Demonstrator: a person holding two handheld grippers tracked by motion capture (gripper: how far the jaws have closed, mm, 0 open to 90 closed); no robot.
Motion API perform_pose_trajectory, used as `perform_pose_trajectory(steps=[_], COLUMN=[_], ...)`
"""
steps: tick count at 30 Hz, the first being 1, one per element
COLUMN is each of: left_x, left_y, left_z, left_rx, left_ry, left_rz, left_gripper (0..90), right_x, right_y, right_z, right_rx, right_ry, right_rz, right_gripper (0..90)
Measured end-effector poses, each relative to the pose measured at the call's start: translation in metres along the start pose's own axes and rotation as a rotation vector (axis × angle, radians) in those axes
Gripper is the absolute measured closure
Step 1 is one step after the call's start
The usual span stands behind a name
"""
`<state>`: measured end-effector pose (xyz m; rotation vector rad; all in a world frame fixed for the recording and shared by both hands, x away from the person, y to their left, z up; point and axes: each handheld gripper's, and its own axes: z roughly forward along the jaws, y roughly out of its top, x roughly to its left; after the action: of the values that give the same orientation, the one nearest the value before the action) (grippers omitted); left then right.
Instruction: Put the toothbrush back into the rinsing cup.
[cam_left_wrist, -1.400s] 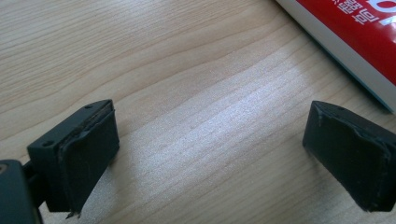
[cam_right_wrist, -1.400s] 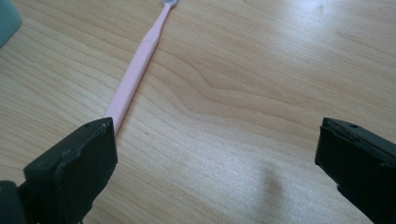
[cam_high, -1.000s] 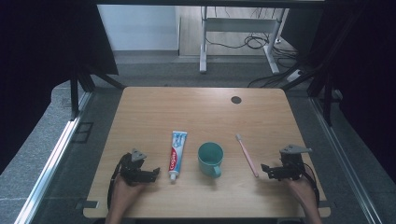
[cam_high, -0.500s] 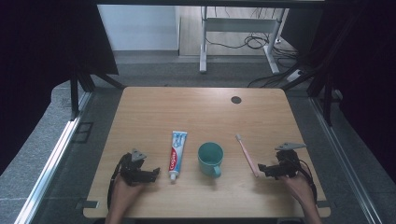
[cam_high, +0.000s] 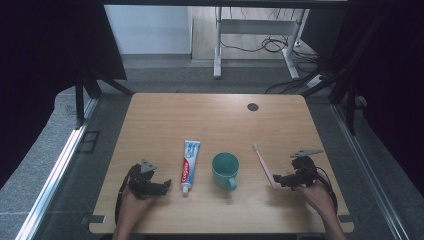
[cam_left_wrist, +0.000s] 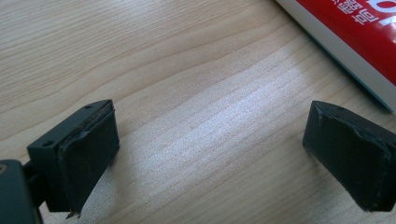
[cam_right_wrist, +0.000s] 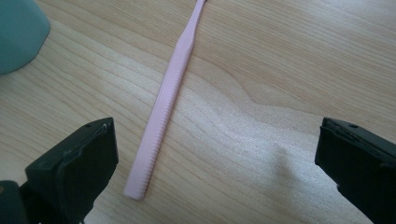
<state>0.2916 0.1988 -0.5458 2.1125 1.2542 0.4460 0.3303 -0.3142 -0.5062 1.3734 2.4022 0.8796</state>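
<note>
Toothbrush (cam_right_wrist: 164, 99): pink, flat on table (cam_high: 210, 120), right of teal cup (cam_high: 225, 170) | right gripper (cam_high: 281, 181): jaws wide, at toothbrush's handle end | left gripper (cam_high: 162, 186): jaws wide, empty, beside toothpaste tube (cam_high: 188, 159), left of cup

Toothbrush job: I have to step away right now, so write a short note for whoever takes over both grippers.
Right gripper: open, low over the table, jaws on either side of the handle end of the pink toothbrush, not yet closed on it.
Left gripper: open, holding nothing, beside the cap end of the toothpaste tube.
Teal mug stands upright between tube and toothbrush.
Done: nothing lifted; all three things lie on the wooden table.
Left: probably close on the toothbrush handle and lift it; the mug looks like its likely destination.
</note>
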Motion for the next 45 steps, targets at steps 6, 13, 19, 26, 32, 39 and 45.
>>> perform_pose_trajectory(steps=[6,13,19,26,32,39,45], left_x=[0.000,0.000,0.000,0.000,0.000,0.000,0.000], left_y=[0.000,0.000,0.000,0.000,0.000,0.000,0.000], left_z=[0.000,0.000,0.000,0.000,0.000,0.000,0.000], left_rx=[0.000,0.000,0.000,-0.002,-0.002,-0.002,-0.001], left_ry=[0.000,0.000,0.000,0.000,0.000,0.000,0.000], left_rz=[0.000,0.000,-0.001,-0.003,-0.003,-0.003,-0.003], left_gripper=[3.4,3.4,3.4,3.4,3.4,3.4,3.4], right_x=[0.000,-0.001,0.000,0.006,0.009,0.011,0.013], right_y=[0.003,0.006,0.012,0.020,0.030,0.039,0.049], right_z=[0.004,0.009,0.010,0.013,0.017,0.023,0.026], right_rx=[0.036,0.072,0.089,0.142,0.184,0.244,0.279], right_ry=[0.012,0.034,0.038,0.049,0.065,0.069,0.068], right_rz=[0.006,0.018,0.010,-0.009,-0.010,-0.020,-0.027], right_gripper=[0.0,5.9,13.4,23.8,32.4,37.9,41.5])
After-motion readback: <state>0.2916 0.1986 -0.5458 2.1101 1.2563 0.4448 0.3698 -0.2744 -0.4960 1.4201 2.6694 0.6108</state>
